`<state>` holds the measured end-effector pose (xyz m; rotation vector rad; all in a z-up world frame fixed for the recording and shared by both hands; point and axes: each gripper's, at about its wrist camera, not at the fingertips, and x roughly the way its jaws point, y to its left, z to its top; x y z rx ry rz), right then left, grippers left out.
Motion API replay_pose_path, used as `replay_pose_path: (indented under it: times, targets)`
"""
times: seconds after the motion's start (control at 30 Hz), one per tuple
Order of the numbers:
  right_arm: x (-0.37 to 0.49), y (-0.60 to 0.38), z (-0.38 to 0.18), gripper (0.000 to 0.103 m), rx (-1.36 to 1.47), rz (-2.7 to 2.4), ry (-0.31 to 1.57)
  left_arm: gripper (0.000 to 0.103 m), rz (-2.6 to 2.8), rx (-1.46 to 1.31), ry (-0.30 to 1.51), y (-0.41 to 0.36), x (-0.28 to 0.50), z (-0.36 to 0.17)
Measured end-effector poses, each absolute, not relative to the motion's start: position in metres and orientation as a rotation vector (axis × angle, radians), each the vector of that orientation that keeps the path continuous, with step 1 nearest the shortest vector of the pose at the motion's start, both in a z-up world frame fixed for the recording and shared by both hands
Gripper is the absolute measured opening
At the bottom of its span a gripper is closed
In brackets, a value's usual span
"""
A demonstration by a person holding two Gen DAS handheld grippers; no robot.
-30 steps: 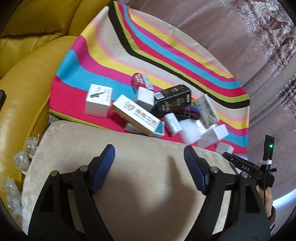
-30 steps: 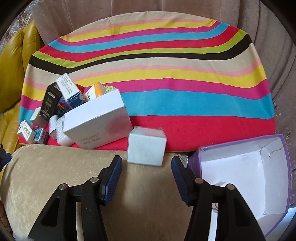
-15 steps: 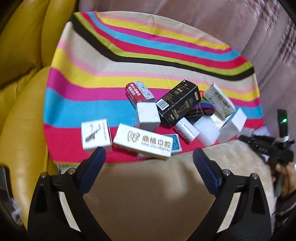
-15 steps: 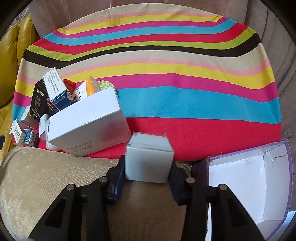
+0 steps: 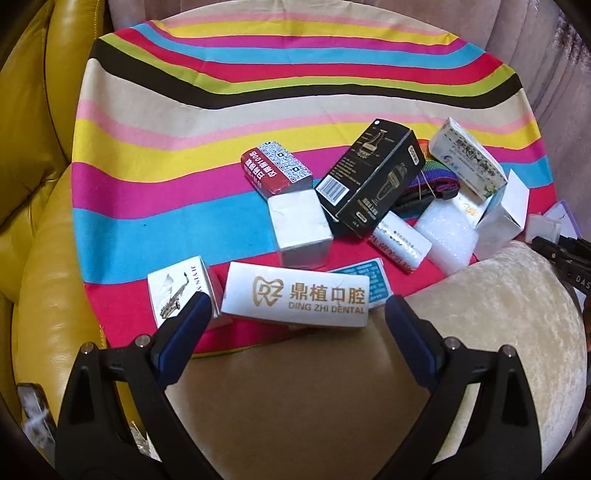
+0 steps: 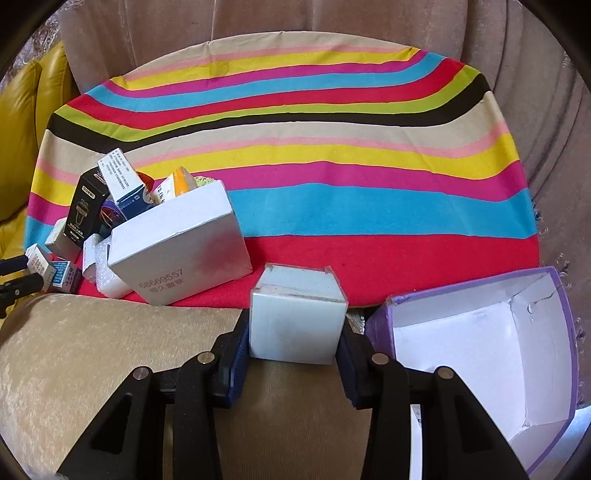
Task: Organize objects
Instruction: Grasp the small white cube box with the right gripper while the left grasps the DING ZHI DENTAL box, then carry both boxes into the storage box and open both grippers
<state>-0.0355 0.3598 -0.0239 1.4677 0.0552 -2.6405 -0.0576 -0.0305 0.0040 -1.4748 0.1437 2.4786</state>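
Clamped between the blue pads of my right gripper is a small pale cube box, its faces blank, lifted at the near edge of the striped cloth. At two o'clock from it sits an open purple-rimmed box with a white inside. At ten o'clock a larger white box leans on the cloth, printed "68869557" (a line of Chinese characters runs below, too small for me to read).

On the other side, my left gripper has its jaws spread wide and holds nothing; it hovers low over the beige cushion, fingers pointing at twelve o'clock toward the heap. Just ahead lies a long white box reading "DING ZHI DENTAL". At its nine o'clock a small white box shows a saxophone drawing, touching my left pad. Further at twelve stand a plain white cube, a red box with QR codes and a black box with a barcode.

Beyond the heap the cloth stretches bare to the sofa back; yellow leather borders it at nine o'clock.
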Motion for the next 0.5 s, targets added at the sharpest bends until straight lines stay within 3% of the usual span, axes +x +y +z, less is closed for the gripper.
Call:
replay_pose_path:
  times: [0.1, 0.5]
  targets:
    - [-0.037, 0.358, -0.024, 0.043, 1.462, -2.644, 0.059, 0.084, 2.491, -1.47, 0.202, -0.027, -0.054, 0.005]
    - [-0.024, 0.361, -0.018, 0.043, 1.436, -2.663, 0.032, 0.083, 2.451, -1.476, 0.23, -0.013, -0.05, 0.003]
